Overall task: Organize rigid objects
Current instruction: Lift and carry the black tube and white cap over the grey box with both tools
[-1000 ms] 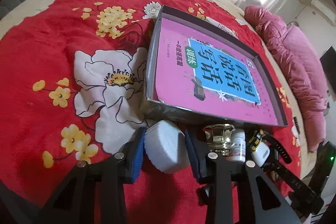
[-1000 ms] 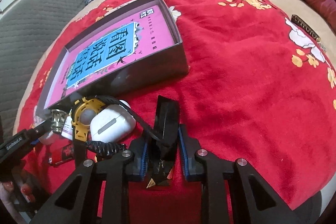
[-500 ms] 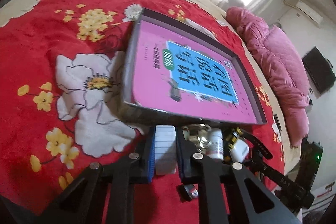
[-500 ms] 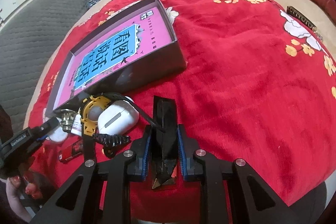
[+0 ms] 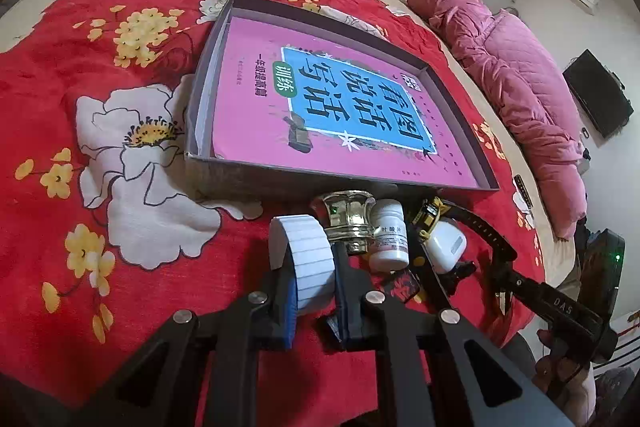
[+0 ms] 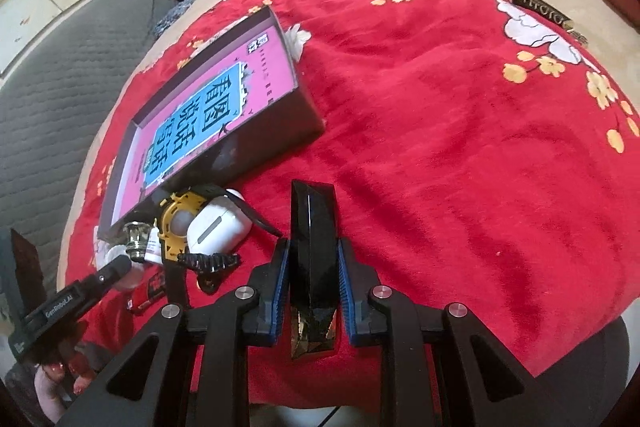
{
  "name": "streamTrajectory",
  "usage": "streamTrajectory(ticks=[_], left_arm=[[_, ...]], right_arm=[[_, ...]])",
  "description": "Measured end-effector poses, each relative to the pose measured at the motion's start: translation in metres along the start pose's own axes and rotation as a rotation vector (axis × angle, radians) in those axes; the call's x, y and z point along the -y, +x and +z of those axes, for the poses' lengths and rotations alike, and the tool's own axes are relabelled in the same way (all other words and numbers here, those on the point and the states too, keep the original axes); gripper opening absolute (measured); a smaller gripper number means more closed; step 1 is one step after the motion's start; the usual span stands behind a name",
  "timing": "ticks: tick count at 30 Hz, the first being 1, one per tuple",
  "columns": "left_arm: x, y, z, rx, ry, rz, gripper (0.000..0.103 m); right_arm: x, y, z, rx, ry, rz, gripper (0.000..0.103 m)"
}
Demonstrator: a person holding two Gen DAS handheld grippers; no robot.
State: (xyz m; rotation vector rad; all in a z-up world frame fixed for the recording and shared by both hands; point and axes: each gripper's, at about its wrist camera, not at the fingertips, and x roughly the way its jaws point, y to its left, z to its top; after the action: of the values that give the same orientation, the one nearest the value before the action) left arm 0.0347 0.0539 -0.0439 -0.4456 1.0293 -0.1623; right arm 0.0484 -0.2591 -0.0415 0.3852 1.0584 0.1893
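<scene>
My left gripper (image 5: 314,267) is shut on a white ribbed round case (image 5: 306,259), held on edge above the red blanket, just short of the grey box (image 5: 192,131) that holds a pink book (image 5: 328,107). My right gripper (image 6: 312,263) is shut on a glossy black box (image 6: 312,247), held upright above the blanket. Beside the grey box (image 6: 280,131) lie a gold knob (image 5: 348,219), a white pill bottle (image 5: 388,235), a white earbud case (image 5: 444,247) and a black-and-yellow watch (image 5: 428,215). The left gripper also shows in the right wrist view (image 6: 116,269).
A red lighter (image 5: 402,285) lies under the pile. A dark patterned bar (image 6: 540,9) lies at the far edge of the red floral blanket (image 6: 460,147). A pink quilt (image 5: 512,67) is heaped beyond the box. A grey padded headboard (image 6: 60,87) is on the left.
My left gripper closed on the white case, turned it on edge and lifted it. My right gripper lifted the black box a little off the blanket.
</scene>
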Motion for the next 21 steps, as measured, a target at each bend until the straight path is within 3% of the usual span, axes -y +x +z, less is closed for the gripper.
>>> streamTrajectory(ticks=[21], left_arm=[[0.000, -0.032, 0.004, 0.106, 0.008, -0.023, 0.015]], right_arm=[[-0.010, -0.029, 0.008, 0.150, -0.072, -0.039, 0.023]])
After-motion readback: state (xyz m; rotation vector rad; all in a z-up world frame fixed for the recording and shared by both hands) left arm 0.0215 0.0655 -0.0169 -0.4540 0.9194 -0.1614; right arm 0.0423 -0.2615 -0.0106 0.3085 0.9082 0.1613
